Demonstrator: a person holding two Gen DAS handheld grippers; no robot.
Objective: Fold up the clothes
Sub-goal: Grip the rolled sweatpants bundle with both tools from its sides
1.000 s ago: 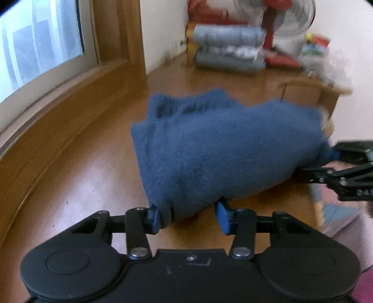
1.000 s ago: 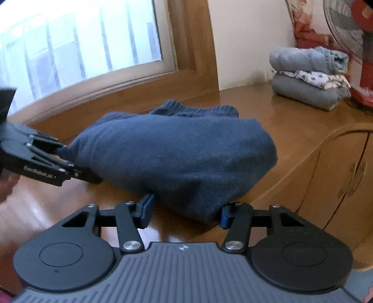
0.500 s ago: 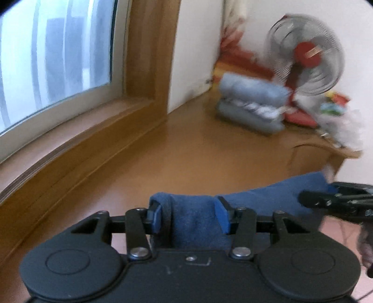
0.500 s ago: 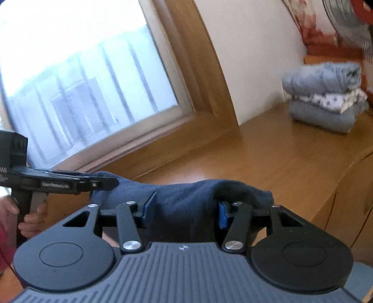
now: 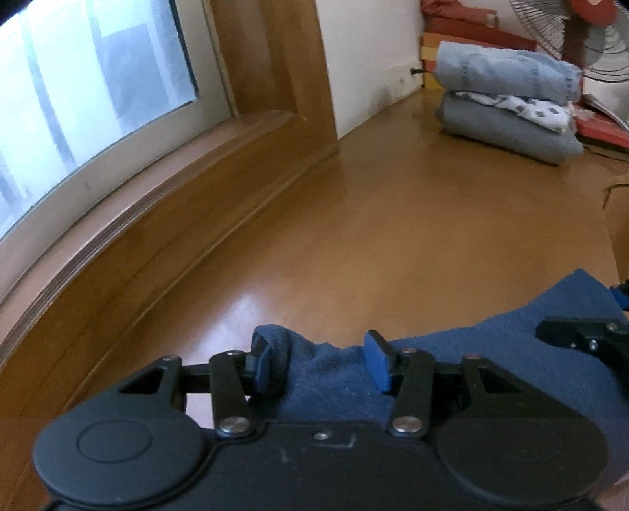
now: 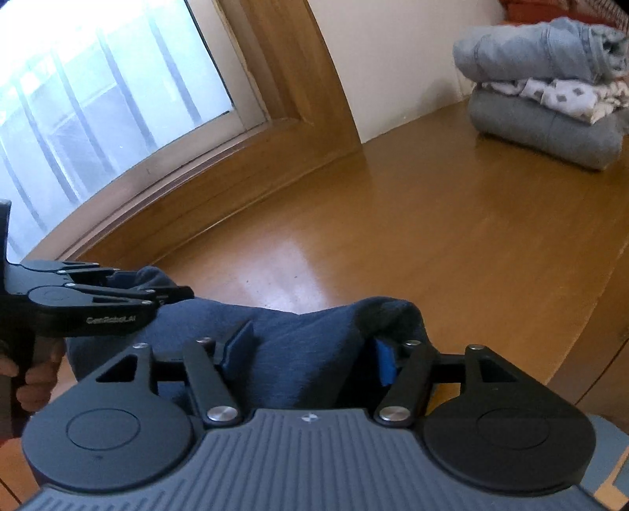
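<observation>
A dark blue fleece garment (image 5: 491, 353) hangs stretched between my two grippers at the near edge of the wooden tabletop (image 5: 393, 236). My left gripper (image 5: 318, 361) is shut on one bunched end, and the cloth curls over its left pad. In the right wrist view the garment (image 6: 298, 346) fills the gap of my right gripper (image 6: 310, 353). Its jaws are opening, with the cloth still between the pads and draped over the right one. The left gripper (image 6: 173, 293) shows at the left there, clamped on the cloth's far end. The right gripper (image 5: 582, 334) shows at the right edge of the left view.
A stack of folded clothes (image 5: 507, 129), also in the right view (image 6: 542, 129), sits at the back right by the wall, with a fan (image 5: 589, 23) behind it. A window with a wooden sill (image 5: 157, 204) runs along the left. A hand (image 6: 35, 377) holds the left gripper's handle.
The garment lay heaped on the table a second ago. Both grippers have pulled it back to the near edge, baring the tabletop. The right jaws stand slightly wider.
</observation>
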